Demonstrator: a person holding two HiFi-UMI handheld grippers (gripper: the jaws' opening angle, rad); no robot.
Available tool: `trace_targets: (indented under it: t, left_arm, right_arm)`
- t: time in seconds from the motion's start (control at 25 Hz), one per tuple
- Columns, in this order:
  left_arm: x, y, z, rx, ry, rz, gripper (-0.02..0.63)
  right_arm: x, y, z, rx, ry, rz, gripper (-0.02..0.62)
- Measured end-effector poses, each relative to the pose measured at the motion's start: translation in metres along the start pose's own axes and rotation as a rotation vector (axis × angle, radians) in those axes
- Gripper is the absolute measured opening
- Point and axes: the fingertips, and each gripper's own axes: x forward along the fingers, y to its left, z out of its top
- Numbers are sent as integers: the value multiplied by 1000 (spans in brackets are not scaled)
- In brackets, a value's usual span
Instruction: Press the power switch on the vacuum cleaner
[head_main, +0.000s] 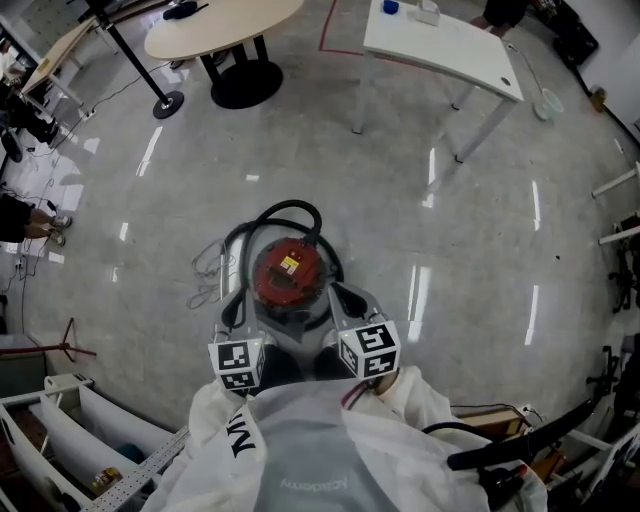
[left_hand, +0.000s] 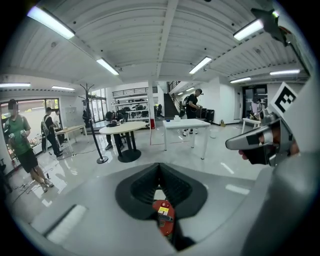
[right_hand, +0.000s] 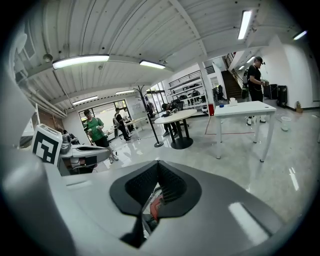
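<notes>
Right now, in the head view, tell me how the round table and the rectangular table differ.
Shape: the round table has a curved edge; the rectangular table has straight sides and corners.
Colour: the round table is beige, the rectangular table white.
Support: the round table stands on a black pedestal base; the rectangular table on thin white legs.
Both stand on the glossy grey floor with small items on top.

Glossy grey floor (head_main: 400, 200), round table (head_main: 225, 25), white desk (head_main: 450, 45), ceiling strip lights (left_hand: 50, 22).
</notes>
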Motion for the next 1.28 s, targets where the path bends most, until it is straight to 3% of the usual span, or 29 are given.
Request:
trace_targets:
  t: [0.8, 1.28]
  left_arm:
    - [55, 18, -66, -23, 89, -121, 0]
    - [89, 31, -139, -66, 155, -139, 0]
  right_arm:
    - [66, 8, -57, 71, 93, -104, 0]
    - [120, -1, -116, 73, 152, -131, 0]
